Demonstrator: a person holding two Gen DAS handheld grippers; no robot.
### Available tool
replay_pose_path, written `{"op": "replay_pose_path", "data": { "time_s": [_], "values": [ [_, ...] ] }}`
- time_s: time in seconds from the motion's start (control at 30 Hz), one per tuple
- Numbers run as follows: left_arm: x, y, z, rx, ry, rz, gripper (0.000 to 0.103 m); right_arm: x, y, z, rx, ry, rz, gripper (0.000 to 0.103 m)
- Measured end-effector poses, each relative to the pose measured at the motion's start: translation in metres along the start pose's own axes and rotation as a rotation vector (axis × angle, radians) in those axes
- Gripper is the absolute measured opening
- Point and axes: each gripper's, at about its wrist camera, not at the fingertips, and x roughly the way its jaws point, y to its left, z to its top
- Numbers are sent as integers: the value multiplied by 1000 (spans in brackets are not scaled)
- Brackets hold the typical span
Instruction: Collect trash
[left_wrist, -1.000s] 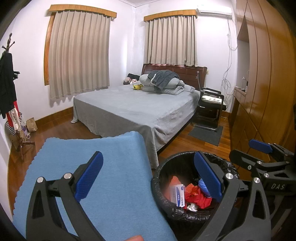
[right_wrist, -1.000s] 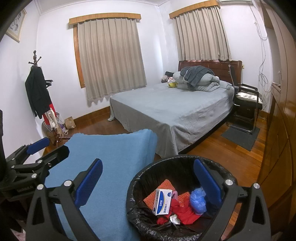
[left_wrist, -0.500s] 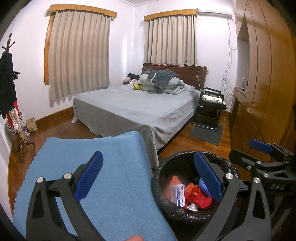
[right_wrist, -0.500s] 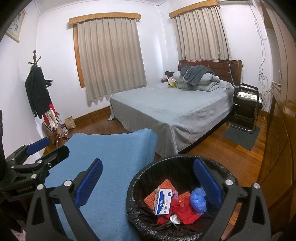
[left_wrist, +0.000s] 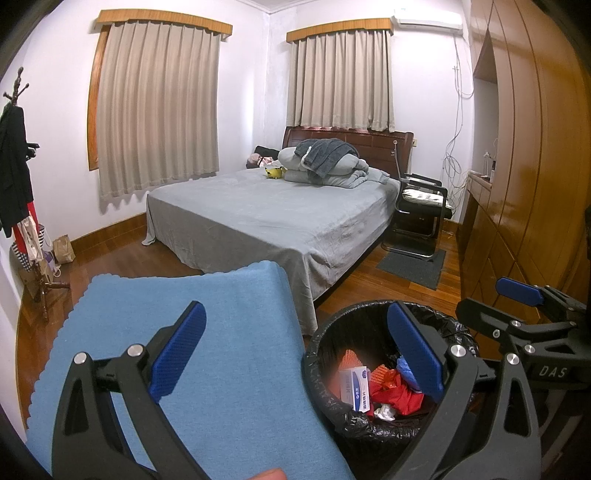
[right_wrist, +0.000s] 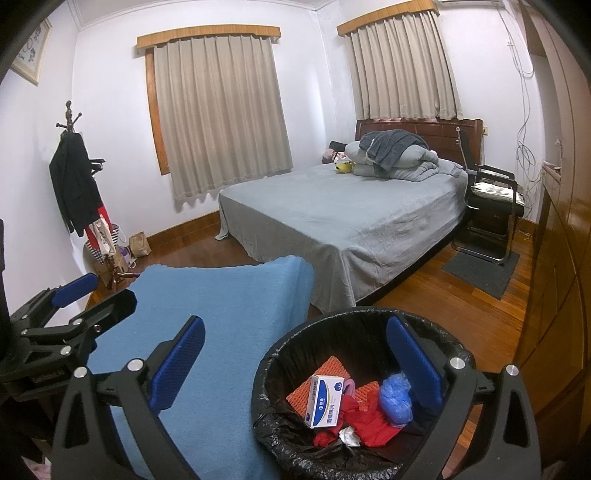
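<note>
A bin with a black liner (left_wrist: 369, 424) (right_wrist: 266, 424) stands on the wood floor beside a blue-covered table (left_wrist: 207, 325) (right_wrist: 229, 306). It holds a white and blue box (right_wrist: 325, 400), red wrappers (right_wrist: 365, 421), an orange piece (right_wrist: 325, 373) and a blue crumpled bag (right_wrist: 396, 397). My left gripper (left_wrist: 295, 350) is open and empty above the table edge and bin. My right gripper (right_wrist: 295, 358) is open and empty above the bin. Each gripper shows in the other's view: the right one (left_wrist: 517, 295) and the left one (right_wrist: 74, 291).
A bed with a grey cover (right_wrist: 332, 218) fills the middle of the room. A black chair (right_wrist: 491, 199) and grey mat (right_wrist: 480, 269) stand right of it. Wooden wardrobes (right_wrist: 561, 221) line the right wall. A coat rack (right_wrist: 77, 184) and bags stand at left.
</note>
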Motion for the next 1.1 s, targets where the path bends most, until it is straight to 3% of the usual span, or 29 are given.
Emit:
{"op": "replay_pose_path", "data": {
  "time_s": [1.1],
  "values": [
    [-1,1,0,5,5,2,96,3,3,-2,3,6,2,97]
  ]
}}
